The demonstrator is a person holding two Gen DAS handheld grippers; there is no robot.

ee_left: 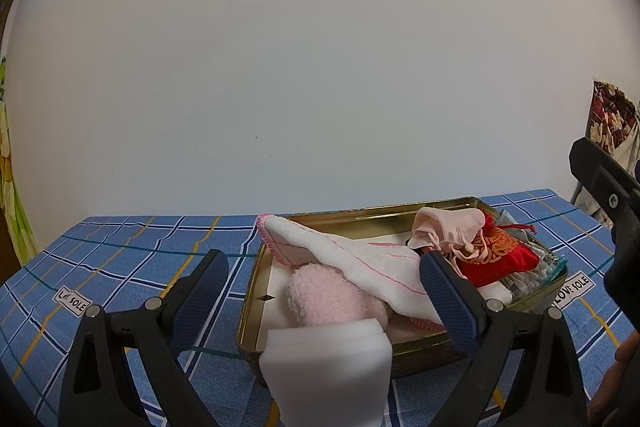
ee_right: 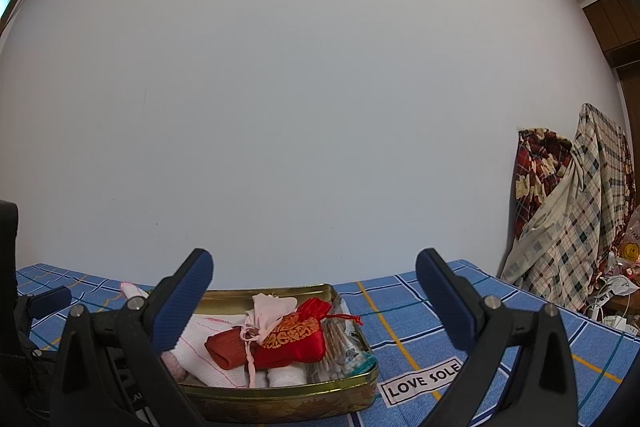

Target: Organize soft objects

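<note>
On the blue plaid tablecloth a gold metal tin sits against a plain white wall, and both grippers hang just near of it. The left gripper has its two fingers spread wide; a white sponge block lies low between them, over the tin's near rim, but whether either pad touches it cannot be told, since the block is blurred and close to the lens. The right gripper is equally wide apart and holds nothing, its blue-padded fingers framing the tin from the near side without touching it.

Inside the tin the soft things are heaped. One white cloth with pink stitched edging drapes from the far left corner toward the near right. One fluffy pink item lies partly under it, on the left. One red pouch with gold embroidery lies on the right half, with one pale pink drawstring bag resting on top of it, cords trailing toward the near side. One darker red folded piece sits touching the pouch on its left. One clear pack of cotton swabs lies along the tin's right wall. Two "LOVE SOLE" labels show on the cloth, one on each side of the tin. Patterned fabrics hang far right, off the table.
</note>
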